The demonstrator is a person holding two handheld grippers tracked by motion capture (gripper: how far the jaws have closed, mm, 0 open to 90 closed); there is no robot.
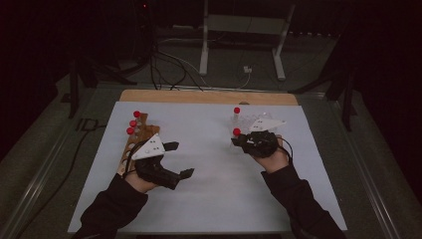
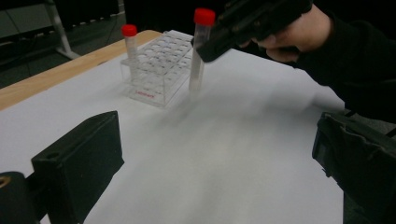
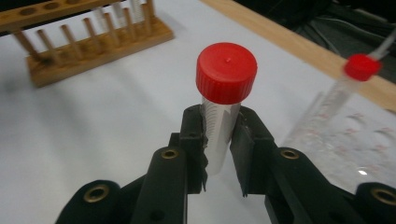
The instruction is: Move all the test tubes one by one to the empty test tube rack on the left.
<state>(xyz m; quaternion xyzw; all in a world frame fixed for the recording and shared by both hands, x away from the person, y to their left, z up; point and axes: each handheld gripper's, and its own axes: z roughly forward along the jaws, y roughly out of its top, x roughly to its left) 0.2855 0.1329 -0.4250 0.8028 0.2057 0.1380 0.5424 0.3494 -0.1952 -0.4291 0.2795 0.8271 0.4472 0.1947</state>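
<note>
A wooden table [image 1: 209,96] carries everything here, its pale timber showing only as a strip along the far edge. Over nearly all of it lies a white sheet [image 1: 214,174] — flat and plain. Two racks stand directly on that sheet: a wooden tube rack [image 1: 134,142] at the left side (red-capped tubes upright in its far end) and a clear plastic rack [image 2: 159,70] towards the right — one red-capped tube standing in it.

- The high view is dim; the room around the white table sheet [image 1: 214,164] falls into near black.
- The left gripper view shows motion blur across the sheet.
- The right gripper view blurs the clear rack [image 3: 355,140] and its capped tube [image 3: 348,81].
</note>
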